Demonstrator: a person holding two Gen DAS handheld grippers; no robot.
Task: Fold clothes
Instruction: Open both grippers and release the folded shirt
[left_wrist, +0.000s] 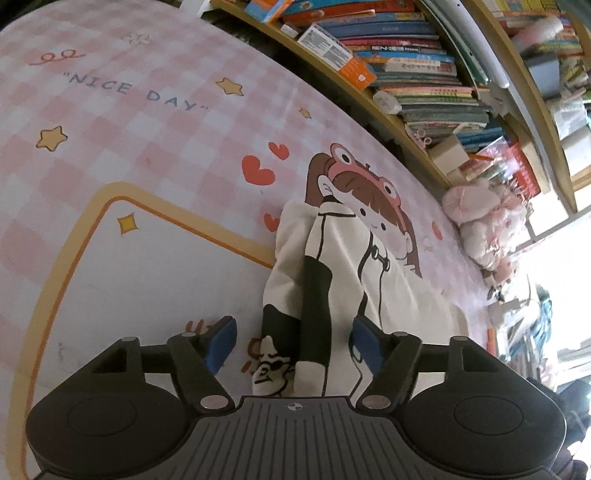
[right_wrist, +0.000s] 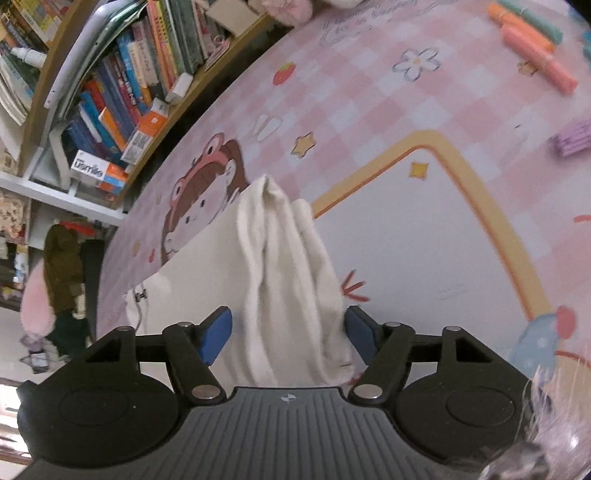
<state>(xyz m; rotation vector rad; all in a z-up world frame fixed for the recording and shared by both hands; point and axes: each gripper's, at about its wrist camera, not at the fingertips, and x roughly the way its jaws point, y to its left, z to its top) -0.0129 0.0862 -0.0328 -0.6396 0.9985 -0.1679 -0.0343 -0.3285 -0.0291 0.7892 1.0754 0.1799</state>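
My left gripper (left_wrist: 293, 341) and right gripper (right_wrist: 288, 332), jaws spread wide, each straddle the cream garment (right_wrist: 288, 266) on my pink mat (left_wrist: 147, 147), gripping nothing.

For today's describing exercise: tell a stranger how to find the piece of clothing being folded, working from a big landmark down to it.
Start at the big pink checked mat printed "NICE DAY", beside the bookshelf. Find the cartoon girl in a frog hat drawn on it; the cream sweatshirt lies partly over her. Its black sleeve bands and drawstrings set it apart, and it is real cloth, unlike the flat printed pictures around it.
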